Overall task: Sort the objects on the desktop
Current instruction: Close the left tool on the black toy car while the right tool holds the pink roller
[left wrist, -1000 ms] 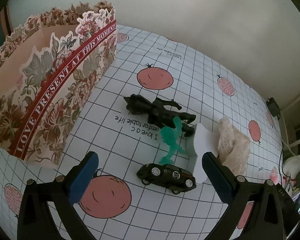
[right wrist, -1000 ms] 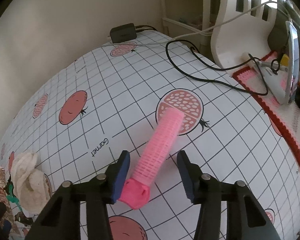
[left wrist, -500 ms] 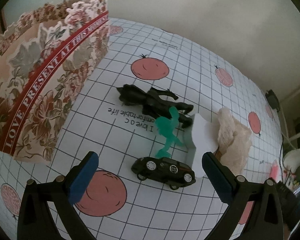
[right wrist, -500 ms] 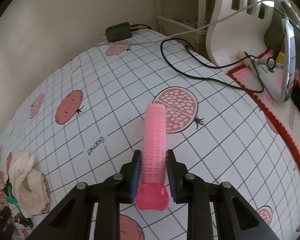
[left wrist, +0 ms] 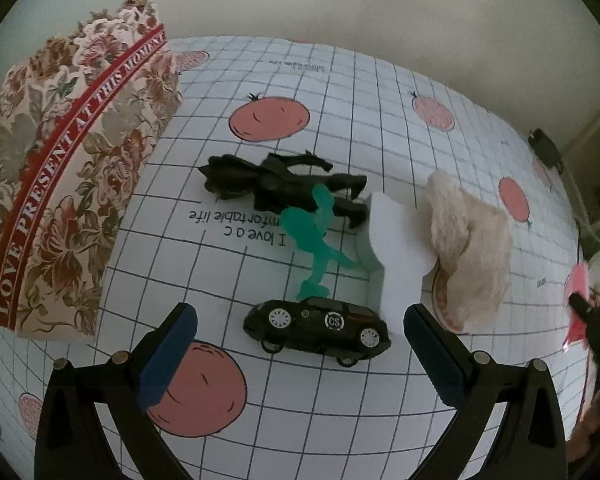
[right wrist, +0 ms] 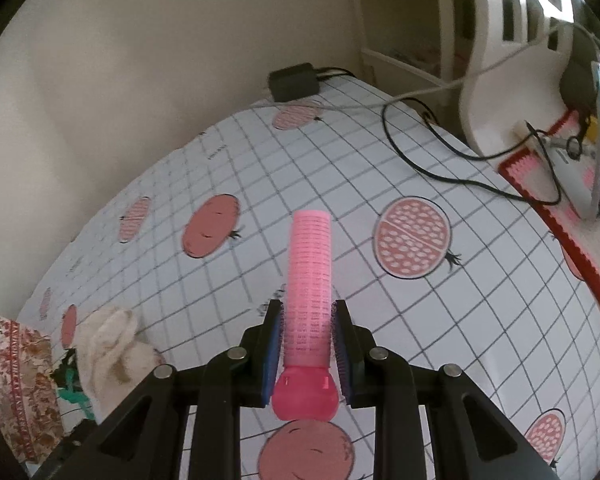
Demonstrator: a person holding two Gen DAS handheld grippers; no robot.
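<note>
While the left wrist view is looking down on the cluster of toys, only the right wrist view is showing the pink hair roller point(right wrist: 309, 280), clamped near its solid pink cap between the pads of the right gripper point(right wrist: 307, 350) and pointing forward above the checked tablecloth point(right wrist: 480, 300). Its jaws have just been closing, and the roller is sitting between them with both pads pressing on its bristled barrel.

The right wrist view alone is also showing a black power adapter point(right wrist: 294, 82) at the far table edge, a black cable point(right wrist: 440, 160) looping across the cloth, and a white plastic chair point(right wrist: 512, 40) beyond it.

The left gripper point(left wrist: 300, 354) is standing wide open with nothing between its blue pads. Just ahead of it a black toy car point(left wrist: 320, 326) is resting on its wheels. A green plastic figure point(left wrist: 314, 240) is lying behind the car, overlapping a black figure point(left wrist: 276, 186) — the two are touching. A white block point(left wrist: 396, 256) is standing just right of the green figure, and a cream knitted cloth point(left wrist: 468, 248) is lying bunched against its far side; the right wrist view is showing that cloth only small, at its lower left.

The floral paper box point(left wrist: 60, 184) is standing at the left, well apart from the toys — its inside is hidden in both views, so whether it is holding anything cannot be told.
</note>
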